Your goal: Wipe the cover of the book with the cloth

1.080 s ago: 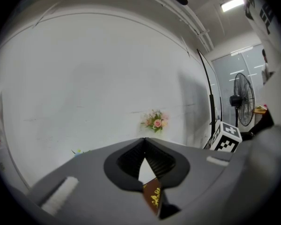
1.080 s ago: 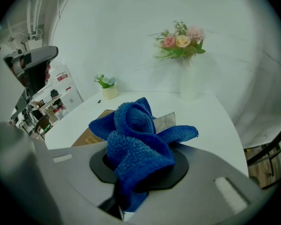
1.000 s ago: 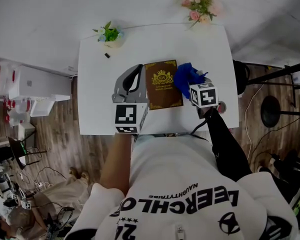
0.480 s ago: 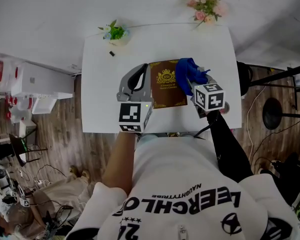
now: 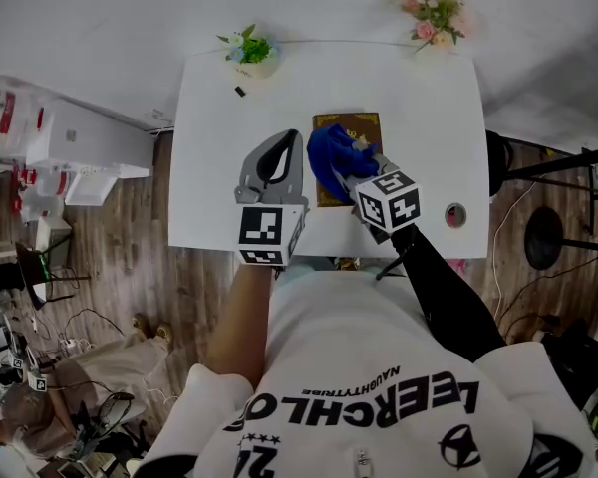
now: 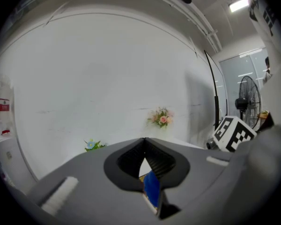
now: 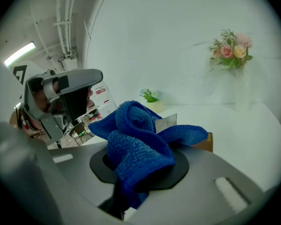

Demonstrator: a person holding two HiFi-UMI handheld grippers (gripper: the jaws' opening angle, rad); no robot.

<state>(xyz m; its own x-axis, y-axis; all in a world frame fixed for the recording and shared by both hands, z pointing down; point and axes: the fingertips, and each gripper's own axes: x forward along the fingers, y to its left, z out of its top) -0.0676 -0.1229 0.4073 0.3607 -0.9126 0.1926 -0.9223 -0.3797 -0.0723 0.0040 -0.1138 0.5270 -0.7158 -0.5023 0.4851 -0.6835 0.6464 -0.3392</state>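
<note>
right gripper (image 5: 357,175) clamped on cloth (image 5: 331,157), bunched over book (image 5: 357,127); left gripper (image 5: 277,147) pinched closed, empty, alongside; best to press cloth flatter, sweep evenly, steady book

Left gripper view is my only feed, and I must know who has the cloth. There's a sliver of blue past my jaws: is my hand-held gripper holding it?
Observer: No. The cloth is clamped in the right hand-held gripper.
Operator: Where does it sit against the book?
Observer: In the head view it lies over the left part of the book; the right part shows bare.
Operator: And where's mine?
Observer: The left hand-held gripper is left of the book, over the bare white table.
</note>
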